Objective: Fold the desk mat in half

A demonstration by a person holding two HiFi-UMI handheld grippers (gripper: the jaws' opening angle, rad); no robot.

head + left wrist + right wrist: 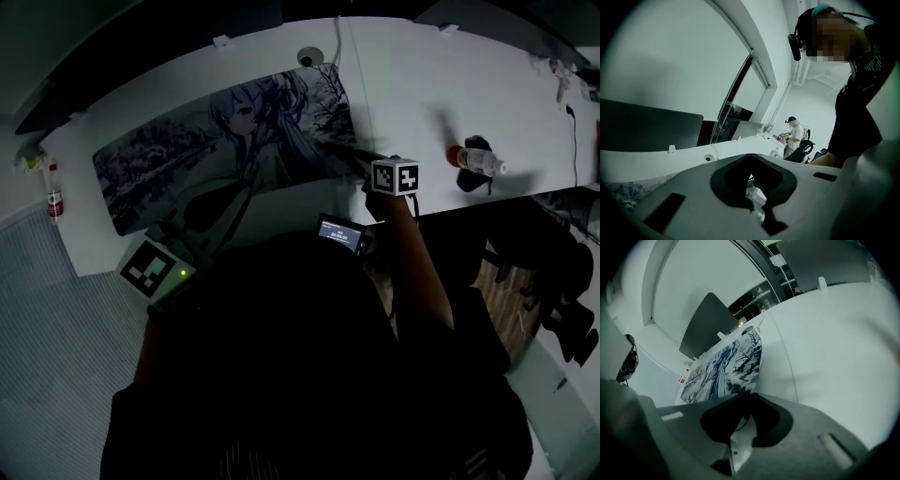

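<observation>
Desk mat (230, 155) lies flat and unfolded on the white table (422, 84), its printed drawing of a long-haired figure facing up. It runs slantwise from the table's left end to about the middle.

Nearest the person, the left gripper (187, 234) sits at the table's near edge, and its marker cube (150, 269) hangs just off that edge. It is aimed across the mat's near left part. In the left gripper view only pale bits show through the dark opening of the housing, so how far apart its fingers stand cannot be told. Nothing of the mat shows between them; a strip of the mat appears low at the left of that view, off to the side.

A little farther in, the right gripper (370, 171) reaches down to the mat's near right corner. In the right gripper view that corner (750, 387) lies right at the upper rim of the housing opening, still flat on the table. A pale sliver of the fingers (739, 437) shows through the opening just below it. Whether they are pressing on the corner or standing clear of it cannot be made out.

To the right of that gripper, well apart from the mat, a clear bottle (480, 161) with a red cap lies on its side. A thin cable (361, 94) crosses the table just beside the mat's right end. At the table's far edge is a round cable port (307, 56).
</observation>
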